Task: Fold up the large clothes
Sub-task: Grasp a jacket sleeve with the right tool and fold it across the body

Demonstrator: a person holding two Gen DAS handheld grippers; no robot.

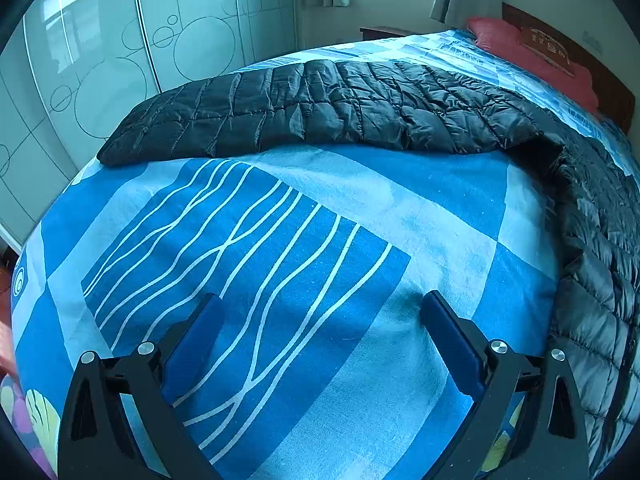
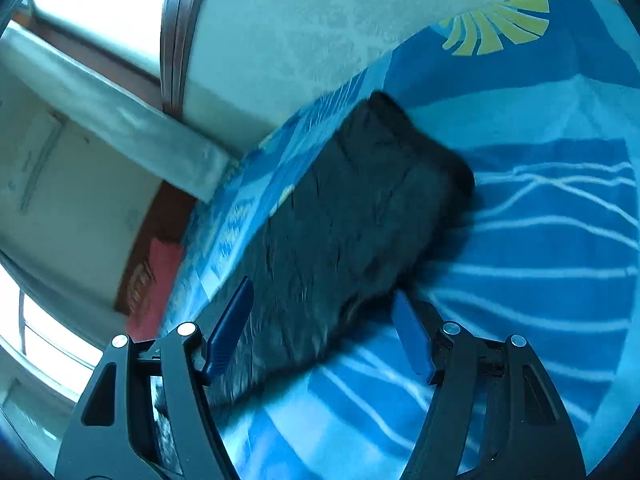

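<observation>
Black quilted puffer jacket (image 1: 328, 104) lies spread across the far half of the bed (image 1: 440, 208), one sleeve running toward the wardrobe side, the body trailing down the right edge. Bedspread blue, white wavy lines. Red pillow (image 1: 532, 56) at the headboard.

Left tongs (image 1: 322, 340): jaws apart, nothing between them, only bare bedspread ahead, well short of the jacket.

Right tongs (image 2: 322, 332): jaws apart, rolled view, blurred; jacket fabric (image 2: 360, 216) sits in the gap, but pads do not appear to press on it.

Judgement: the step is taking hold of the garment for 1 fold. Grip both layers at an edge, 2 hands level, lift evenly so the slippery shell does not slide.

Containers: none in view.
</observation>
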